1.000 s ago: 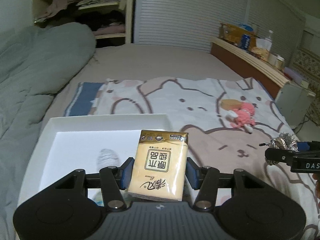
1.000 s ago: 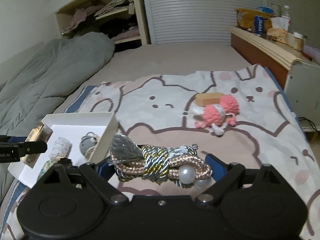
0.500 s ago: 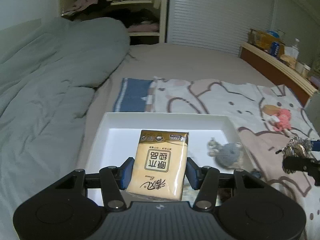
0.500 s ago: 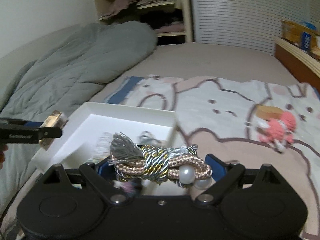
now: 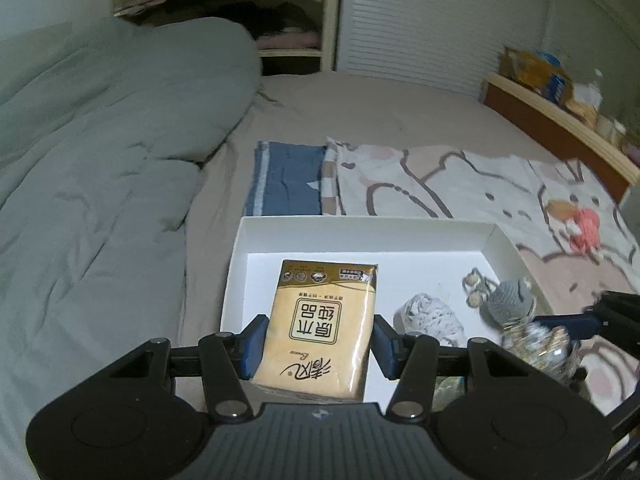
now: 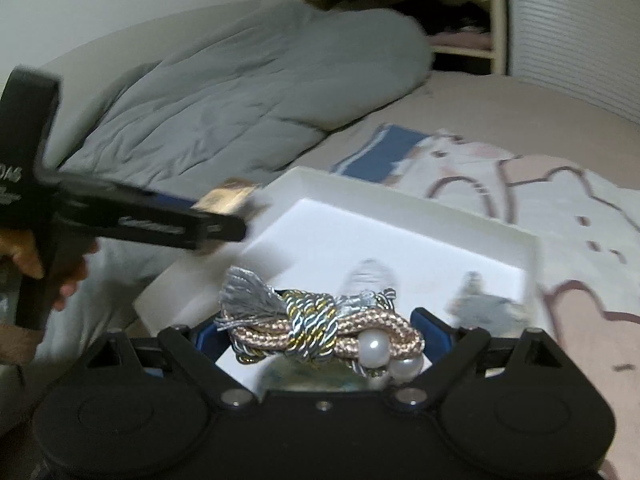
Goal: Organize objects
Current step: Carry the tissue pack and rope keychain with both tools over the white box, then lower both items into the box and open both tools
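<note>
My left gripper (image 5: 319, 344) is shut on a yellow tissue pack (image 5: 322, 326) and holds it over the near left part of a white tray (image 5: 360, 226) on the bed. My right gripper (image 6: 322, 334) is shut on a knotted rope tie with pearls (image 6: 320, 326) above the tray's (image 6: 404, 204) near edge. It also shows at the right of the left wrist view (image 5: 560, 344). In the tray lie a pale knitted toy (image 5: 430, 316) and a grey knitted toy (image 5: 510, 300). The left gripper and its pack (image 6: 228, 200) appear blurred at the left of the right wrist view.
A grey duvet (image 5: 100, 160) is heaped to the left of the tray. A cat-print blanket (image 5: 460, 184) lies beyond it with a pink knitted toy (image 5: 584, 228) and a tan block (image 5: 560, 206). A wooden headboard shelf (image 5: 560, 116) with clutter runs along the right.
Both grippers have moved left over the white tray with their loads. The right gripper now hangs above the tray's near edge, close beside the left one.
</note>
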`<state>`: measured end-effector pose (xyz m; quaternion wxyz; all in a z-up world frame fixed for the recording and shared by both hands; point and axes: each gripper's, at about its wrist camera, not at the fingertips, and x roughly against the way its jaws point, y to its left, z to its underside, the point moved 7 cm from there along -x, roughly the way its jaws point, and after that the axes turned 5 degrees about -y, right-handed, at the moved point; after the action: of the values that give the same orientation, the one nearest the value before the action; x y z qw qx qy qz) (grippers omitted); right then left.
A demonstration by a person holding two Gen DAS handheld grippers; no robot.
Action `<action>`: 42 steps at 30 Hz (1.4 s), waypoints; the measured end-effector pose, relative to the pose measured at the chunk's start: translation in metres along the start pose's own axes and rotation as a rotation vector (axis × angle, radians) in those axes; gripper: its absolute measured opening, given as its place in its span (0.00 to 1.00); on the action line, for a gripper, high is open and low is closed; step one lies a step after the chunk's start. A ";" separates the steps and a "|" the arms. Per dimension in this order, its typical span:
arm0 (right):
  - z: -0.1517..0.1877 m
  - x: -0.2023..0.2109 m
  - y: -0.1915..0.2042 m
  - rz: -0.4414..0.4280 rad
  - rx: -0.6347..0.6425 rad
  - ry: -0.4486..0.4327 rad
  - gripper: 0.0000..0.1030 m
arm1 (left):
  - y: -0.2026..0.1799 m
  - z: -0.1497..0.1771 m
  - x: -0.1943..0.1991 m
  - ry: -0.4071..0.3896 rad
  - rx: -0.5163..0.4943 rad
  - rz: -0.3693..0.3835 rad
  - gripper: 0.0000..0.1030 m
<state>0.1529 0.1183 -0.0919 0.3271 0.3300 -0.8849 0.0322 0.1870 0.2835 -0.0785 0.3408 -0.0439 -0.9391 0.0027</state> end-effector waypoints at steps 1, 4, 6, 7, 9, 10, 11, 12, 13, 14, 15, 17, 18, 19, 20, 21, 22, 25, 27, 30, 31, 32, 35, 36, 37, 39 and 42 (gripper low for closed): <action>0.000 -0.006 0.006 -0.012 0.003 0.007 0.91 | 0.001 0.001 -0.003 0.005 -0.011 0.006 0.53; 0.001 -0.023 0.025 -0.050 0.007 0.023 0.91 | 0.003 0.002 -0.010 0.015 -0.023 0.028 0.53; 0.002 -0.033 0.034 -0.065 0.006 0.034 0.91 | 0.004 0.004 -0.014 0.020 -0.034 0.042 0.53; 0.003 -0.038 0.039 -0.071 0.008 0.039 0.91 | 0.004 0.005 -0.015 0.023 -0.044 0.050 0.53; 0.005 -0.046 0.046 -0.082 0.012 0.050 0.91 | 0.003 0.008 -0.019 0.032 -0.071 0.059 0.53; 0.007 -0.050 0.049 -0.086 0.013 0.055 0.91 | 0.003 0.009 -0.021 0.039 -0.088 0.060 0.53; 0.009 -0.053 0.052 -0.091 0.013 0.061 0.91 | 0.003 0.011 -0.024 0.045 -0.100 0.061 0.53; 0.009 -0.056 0.053 -0.097 0.014 0.065 0.91 | 0.003 0.012 -0.026 0.050 -0.112 0.063 0.53; 0.011 -0.058 0.055 -0.104 0.016 0.065 0.91 | 0.003 0.014 -0.028 0.054 -0.125 0.066 0.53; 0.013 -0.059 0.056 -0.110 0.013 0.063 0.92 | 0.004 0.016 -0.030 0.056 -0.138 0.065 0.54; 0.013 -0.059 0.056 -0.111 0.006 0.057 0.93 | 0.004 0.018 -0.031 0.057 -0.151 0.062 0.54; 0.016 -0.058 0.056 -0.107 -0.004 0.061 0.99 | 0.006 0.020 -0.033 0.052 -0.164 0.060 0.72; 0.017 -0.058 0.055 -0.107 -0.004 0.070 1.00 | 0.008 0.020 -0.033 0.044 -0.161 0.049 0.88; 0.018 -0.057 0.053 -0.103 -0.003 0.077 1.00 | 0.009 0.020 -0.032 0.035 -0.159 0.046 0.89; 0.019 -0.056 0.051 -0.096 -0.001 0.081 1.00 | 0.010 0.020 -0.030 0.032 -0.155 0.050 0.89; 0.019 -0.056 0.049 -0.090 -0.001 0.081 1.00 | 0.010 0.019 -0.030 0.036 -0.150 0.052 0.89; 0.019 -0.055 0.047 -0.087 -0.003 0.081 1.00 | 0.011 0.019 -0.029 0.036 -0.145 0.051 0.89; 0.020 -0.051 0.042 -0.087 -0.011 0.082 1.00 | 0.009 0.018 -0.025 0.033 -0.142 0.045 0.89; 0.019 -0.048 0.041 -0.085 -0.012 0.080 1.00 | 0.008 0.018 -0.022 0.033 -0.133 0.047 0.89; 0.017 -0.044 0.039 -0.087 -0.013 0.080 1.00 | 0.007 0.018 -0.017 0.034 -0.120 0.042 0.89; 0.016 -0.042 0.039 -0.091 -0.014 0.078 1.00 | 0.007 0.018 -0.014 0.036 -0.115 0.039 0.89; 0.015 -0.039 0.038 -0.091 -0.015 0.076 1.00 | 0.006 0.018 -0.011 0.036 -0.107 0.035 0.89; 0.011 -0.030 0.034 -0.089 -0.021 0.063 1.00 | 0.006 0.016 -0.002 0.038 -0.074 0.025 0.89; 0.009 -0.027 0.033 -0.089 -0.021 0.059 1.00 | 0.005 0.015 0.002 0.035 -0.066 0.023 0.89; 0.008 -0.024 0.032 -0.090 -0.022 0.056 1.00 | 0.003 0.014 0.006 0.033 -0.060 0.020 0.89; 0.005 -0.018 0.030 -0.091 -0.023 0.049 1.00 | 0.002 0.013 0.014 0.031 -0.049 0.013 0.89; 0.001 -0.007 0.027 -0.088 -0.023 0.038 1.00 | 0.000 0.011 0.025 0.027 -0.023 0.000 0.89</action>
<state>0.1400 0.1432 -0.0932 0.3487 0.3643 -0.8634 0.0137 0.1609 0.2857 -0.0706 0.3528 -0.0479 -0.9344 -0.0085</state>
